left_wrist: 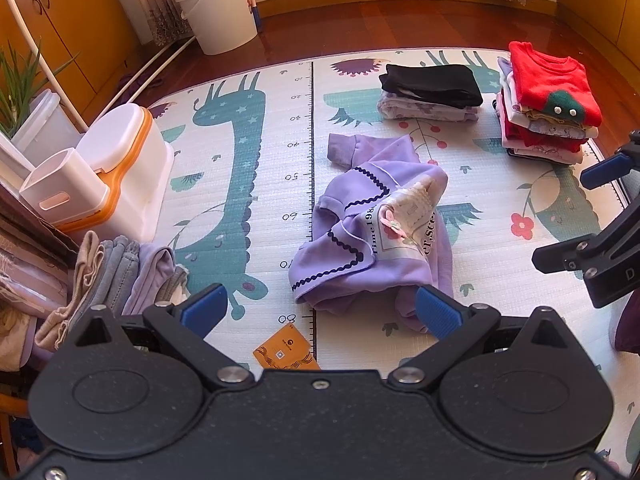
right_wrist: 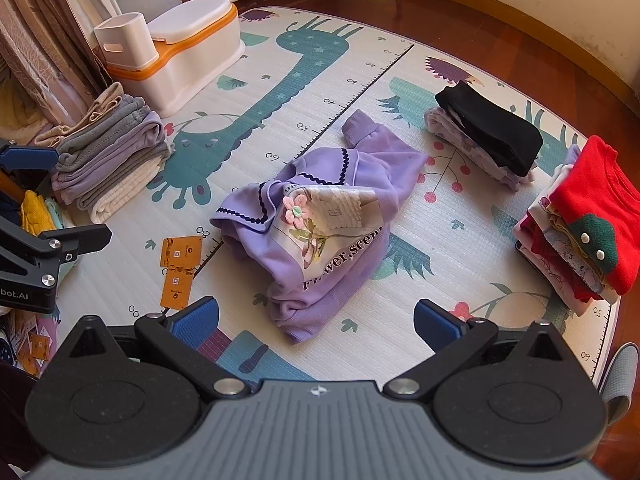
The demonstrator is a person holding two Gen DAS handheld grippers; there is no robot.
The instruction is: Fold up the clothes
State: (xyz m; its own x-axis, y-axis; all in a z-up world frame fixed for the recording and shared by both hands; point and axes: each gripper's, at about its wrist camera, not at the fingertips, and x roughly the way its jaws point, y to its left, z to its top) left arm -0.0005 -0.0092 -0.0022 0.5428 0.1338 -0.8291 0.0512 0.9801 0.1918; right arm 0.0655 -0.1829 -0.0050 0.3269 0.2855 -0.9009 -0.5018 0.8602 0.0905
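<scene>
Foam mat (left_wrist: 248, 208) with teal animal prints and a printed ruler line covers the wooden floor (left_wrist: 400, 24) and carries everything; a white bucket (left_wrist: 218, 12) stands beyond its far edge, and a white-and-orange potty (left_wrist: 120, 184) sits on its left side; near the potty lies a stack of folded greys and lilacs (right_wrist: 108, 160); on the far right a taller pile is topped by a red jumper (left_wrist: 548, 80) with a green patch, and just left of that pile a black garment (left_wrist: 434, 84) rests on pale printed ones; in the middle of the mat, well apart from all the stacks, lies the purple top (left_wrist: 372, 240), crumpled and unfolded, its dark wavy trim, printed panel and pink flower facing up, one sleeve stretched toward the far side; the left hand-held gripper (left_wrist: 320, 310) hovers over the top's near edge with its blue-padded jaws spread wide and nothing between them; the right hand-held gripper (right_wrist: 316, 320) is likewise wide and empty, above the top's hem; small orange cards (right_wrist: 180, 264) lie on the mat beside the ruler line, near the top.
</scene>
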